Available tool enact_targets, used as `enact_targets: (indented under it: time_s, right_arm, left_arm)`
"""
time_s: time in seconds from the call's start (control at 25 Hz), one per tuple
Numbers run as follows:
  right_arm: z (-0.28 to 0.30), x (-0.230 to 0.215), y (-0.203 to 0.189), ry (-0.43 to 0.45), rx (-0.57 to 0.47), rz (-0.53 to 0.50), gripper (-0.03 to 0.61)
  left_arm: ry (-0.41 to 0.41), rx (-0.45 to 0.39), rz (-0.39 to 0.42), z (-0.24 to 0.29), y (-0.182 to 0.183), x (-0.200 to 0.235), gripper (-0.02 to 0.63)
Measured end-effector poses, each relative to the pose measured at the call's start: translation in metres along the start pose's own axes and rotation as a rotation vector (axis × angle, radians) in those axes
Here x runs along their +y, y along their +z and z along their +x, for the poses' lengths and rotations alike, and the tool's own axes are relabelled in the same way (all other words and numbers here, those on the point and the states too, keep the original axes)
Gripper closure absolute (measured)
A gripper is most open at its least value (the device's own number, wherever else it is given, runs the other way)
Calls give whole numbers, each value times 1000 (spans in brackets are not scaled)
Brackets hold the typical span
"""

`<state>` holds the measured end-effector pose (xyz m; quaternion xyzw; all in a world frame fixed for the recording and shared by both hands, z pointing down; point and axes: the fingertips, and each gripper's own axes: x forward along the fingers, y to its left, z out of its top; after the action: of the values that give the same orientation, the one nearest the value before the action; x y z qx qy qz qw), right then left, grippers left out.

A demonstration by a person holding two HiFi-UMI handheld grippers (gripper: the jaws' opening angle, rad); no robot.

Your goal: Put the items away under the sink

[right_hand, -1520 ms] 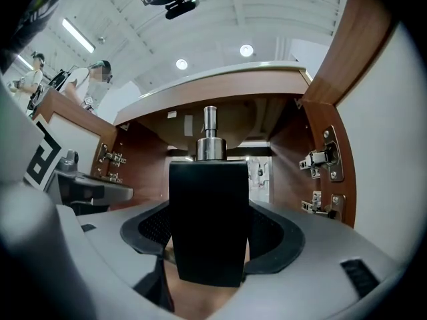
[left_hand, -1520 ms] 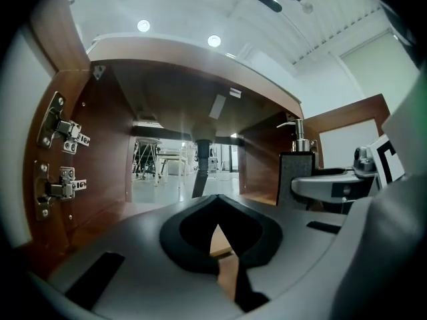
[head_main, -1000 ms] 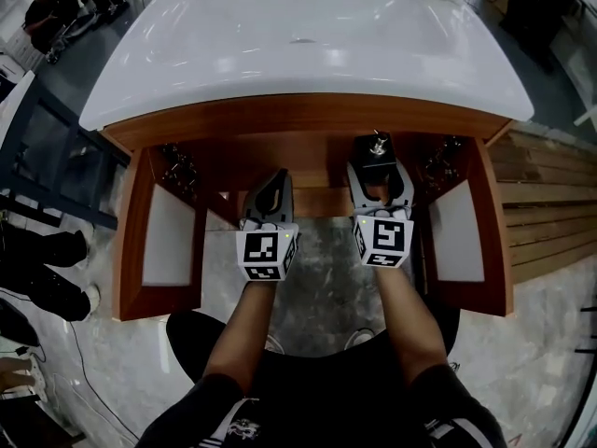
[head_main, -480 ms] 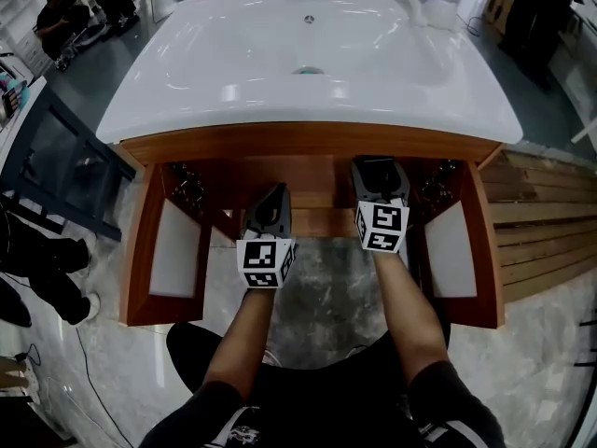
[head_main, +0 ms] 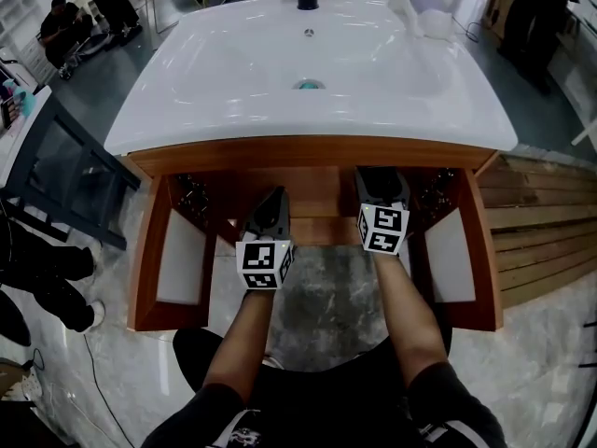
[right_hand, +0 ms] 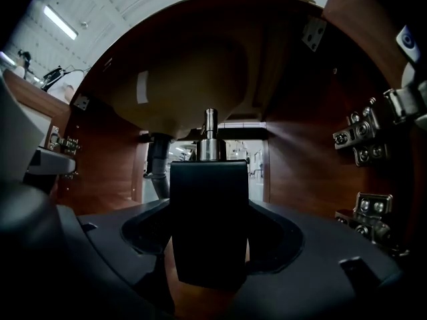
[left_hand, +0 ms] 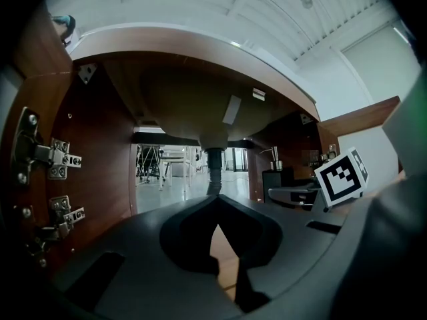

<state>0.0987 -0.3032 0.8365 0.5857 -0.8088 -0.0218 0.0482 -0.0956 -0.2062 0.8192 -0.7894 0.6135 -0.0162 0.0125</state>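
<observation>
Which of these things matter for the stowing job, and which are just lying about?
Job: soap dispenser; right gripper, jaws shut on it; open cabinet under the sink.
Lying about: white tub on the sink top; dark rack at left.

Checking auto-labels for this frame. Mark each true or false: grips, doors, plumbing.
1. The right gripper holds a black pump bottle. True.
2. The left gripper is wide open. False: the left gripper has its jaws together at the tips, nothing between them.
3. Both cabinet doors are shut. False: the left door and the right door stand open.
4. A drain pipe hangs below the basin. True.
</observation>
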Motion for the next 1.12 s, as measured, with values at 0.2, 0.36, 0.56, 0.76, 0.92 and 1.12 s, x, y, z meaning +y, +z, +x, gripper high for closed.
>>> enact_targets:
  time_s: [0.2, 0.36, 0.56, 0.76, 0.92, 1.12]
  right_arm:
    - [0, -1, -1, -3, 1, 5, 250]
    - [1, -4, -4, -16, 8, -7, 250]
    - [-2, -3, -12, -11, 37, -26, 249]
    - [-10, 0, -13, -9, 41, 1, 221]
    - [-23, 4, -5, -22, 16, 20, 212]
    - [-56, 19, 16, -8, 33, -17, 212]
  left_arm:
    - [-2, -8, -17, 3, 1, -3, 607]
    - [-1, -8, -22, 2, 2, -3, 607]
    - [2, -14, -21, 3, 6, 1, 607]
    - [-1, -16, -28, 1, 6, 2, 607]
    - [-6, -15, -45, 0, 1, 2, 607]
    - [-49, -10, -5, -14, 20, -14, 607]
